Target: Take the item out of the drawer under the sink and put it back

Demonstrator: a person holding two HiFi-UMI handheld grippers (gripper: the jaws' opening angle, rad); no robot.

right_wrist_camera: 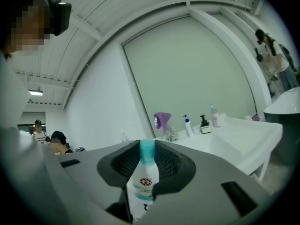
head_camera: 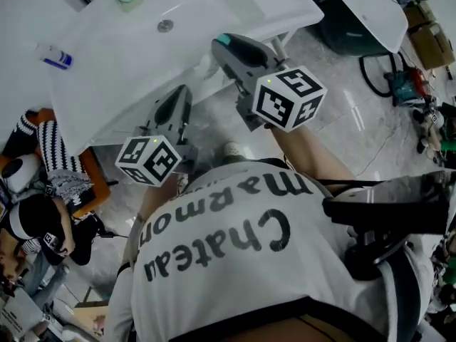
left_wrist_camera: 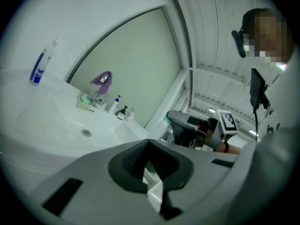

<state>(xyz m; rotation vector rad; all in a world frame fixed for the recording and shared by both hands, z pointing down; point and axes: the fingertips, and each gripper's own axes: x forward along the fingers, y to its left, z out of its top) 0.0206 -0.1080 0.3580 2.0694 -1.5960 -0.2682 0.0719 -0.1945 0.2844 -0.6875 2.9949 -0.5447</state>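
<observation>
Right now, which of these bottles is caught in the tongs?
The white bottle with the teal cap, clamped in the right tongs; the other bottles stand loose on the sink ledge.

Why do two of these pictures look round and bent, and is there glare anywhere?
Left gripper view and right gripper view: wide-angle lenses bow the ceiling beams and blacken the corners. Head view: barely bent, evenly lit, with light streaks glaring off the floor.

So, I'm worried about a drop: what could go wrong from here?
The right tool holds the teal-capped bottle by its upper part only, so it might pivot or slip. The cap sits close to the front edge of the sink; a bump there could knock the bottle loose.
</observation>
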